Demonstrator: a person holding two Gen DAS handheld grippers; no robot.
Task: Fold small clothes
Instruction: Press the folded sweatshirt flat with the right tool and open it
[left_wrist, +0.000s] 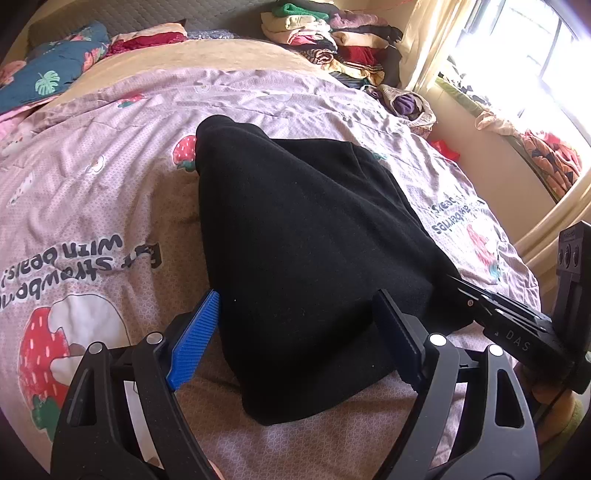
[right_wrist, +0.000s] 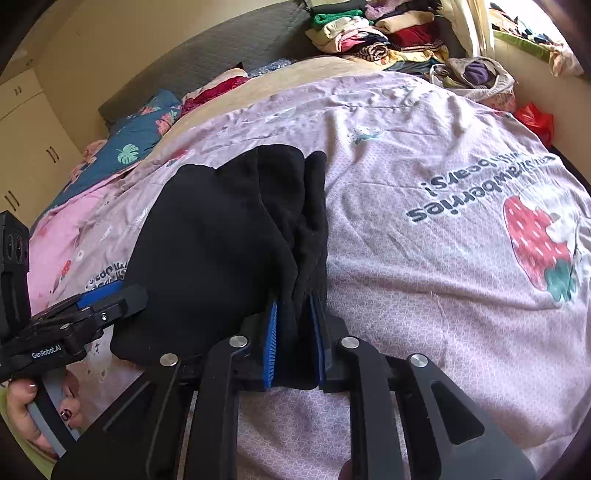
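A black garment (left_wrist: 295, 229) lies bunched on the pink strawberry quilt (left_wrist: 92, 184). My left gripper (left_wrist: 297, 299) stands open and straddles the garment's near end: the blue left pad sits at the cloth's edge and the right finger lies over the cloth. In the right wrist view my right gripper (right_wrist: 293, 299) is shut on a gathered fold of the black garment (right_wrist: 221, 229), which fills the gap between its blue pads. From the left wrist view the right gripper (left_wrist: 460, 284) pinches the garment's right corner. The left gripper (right_wrist: 125, 291) shows at the garment's left side.
Stacks of folded clothes (right_wrist: 369, 26) sit at the bed's far right by the window. A blue leaf-print blanket (left_wrist: 48, 74) lies far left, a cloth bundle (right_wrist: 476, 77) and a red bag (right_wrist: 535, 118) at the right edge. Cupboards (right_wrist: 26, 147) stand left. A hand (right_wrist: 37, 413) holds the left gripper's handle.
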